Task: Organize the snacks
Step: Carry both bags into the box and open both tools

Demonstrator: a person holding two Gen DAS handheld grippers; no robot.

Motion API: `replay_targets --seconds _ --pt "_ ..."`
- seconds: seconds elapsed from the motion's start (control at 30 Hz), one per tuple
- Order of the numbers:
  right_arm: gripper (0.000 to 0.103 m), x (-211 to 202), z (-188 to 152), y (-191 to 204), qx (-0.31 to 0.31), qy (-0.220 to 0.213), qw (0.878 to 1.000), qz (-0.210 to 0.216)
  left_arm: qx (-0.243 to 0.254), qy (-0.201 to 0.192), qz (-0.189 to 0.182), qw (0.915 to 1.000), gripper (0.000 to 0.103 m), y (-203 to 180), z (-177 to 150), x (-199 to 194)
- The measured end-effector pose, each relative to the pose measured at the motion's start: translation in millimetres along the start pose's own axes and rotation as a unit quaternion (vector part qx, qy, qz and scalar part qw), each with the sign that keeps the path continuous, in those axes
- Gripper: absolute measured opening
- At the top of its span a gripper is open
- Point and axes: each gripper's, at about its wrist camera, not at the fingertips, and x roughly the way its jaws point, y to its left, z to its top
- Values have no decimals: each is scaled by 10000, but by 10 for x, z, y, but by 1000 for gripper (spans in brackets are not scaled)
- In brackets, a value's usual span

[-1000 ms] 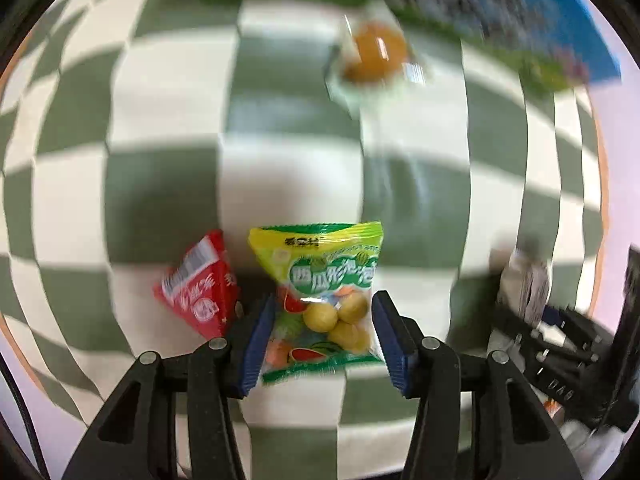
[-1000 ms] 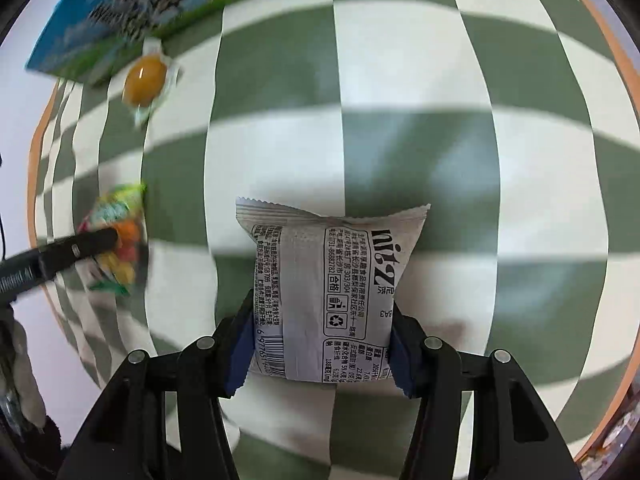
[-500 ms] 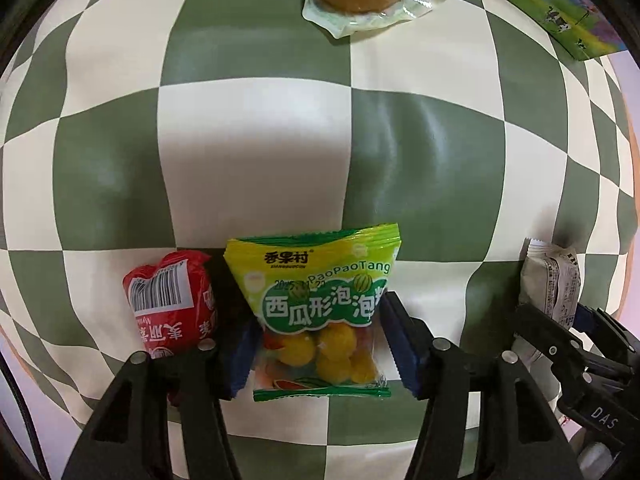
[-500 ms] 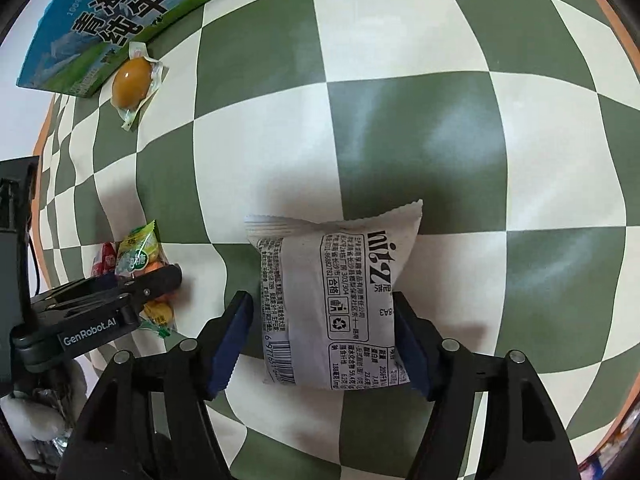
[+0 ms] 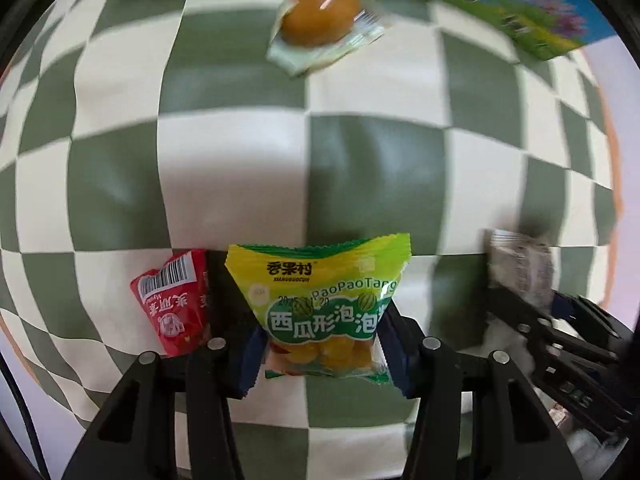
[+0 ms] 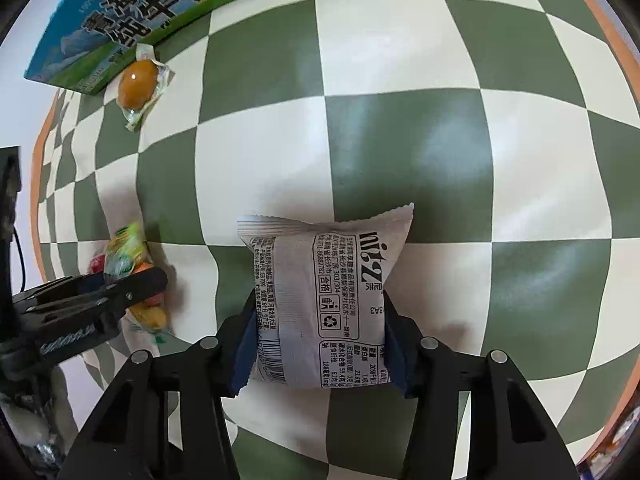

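Left gripper (image 5: 320, 354): pads pressed on both sides of the green-and-yellow candy bag (image 5: 322, 304), gripped at its lower half above the checkered cloth (image 5: 240, 184). Just left of it, a red packet (image 5: 174, 304), flat on the cloth. Right gripper (image 6: 318, 354): clamped likewise around the grey snack pack (image 6: 324, 304). Farther off, a wrapped egg (image 6: 137, 83) lying against the milk carton (image 6: 132, 20).

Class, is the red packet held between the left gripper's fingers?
No: the red packet lies outside the left gripper, which clamps the green candy bag.
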Motion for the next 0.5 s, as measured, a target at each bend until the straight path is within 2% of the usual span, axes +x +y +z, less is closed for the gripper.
replay_targets --seconds 0.13,0.3,0.5 --pt "55 -235 -17 -36 -6 -135 9997 190 209 -392 -75 9990 48 -181 60 -387" --pt "55 -688 106 11 -77 -456 9975 536 205 -840 -449 9952 48 -299 264 -949" --pt "55 -1526 557 142 -268 -1138 9879 1017 298 -1422 -720 9868 48 -221 758 -1599"
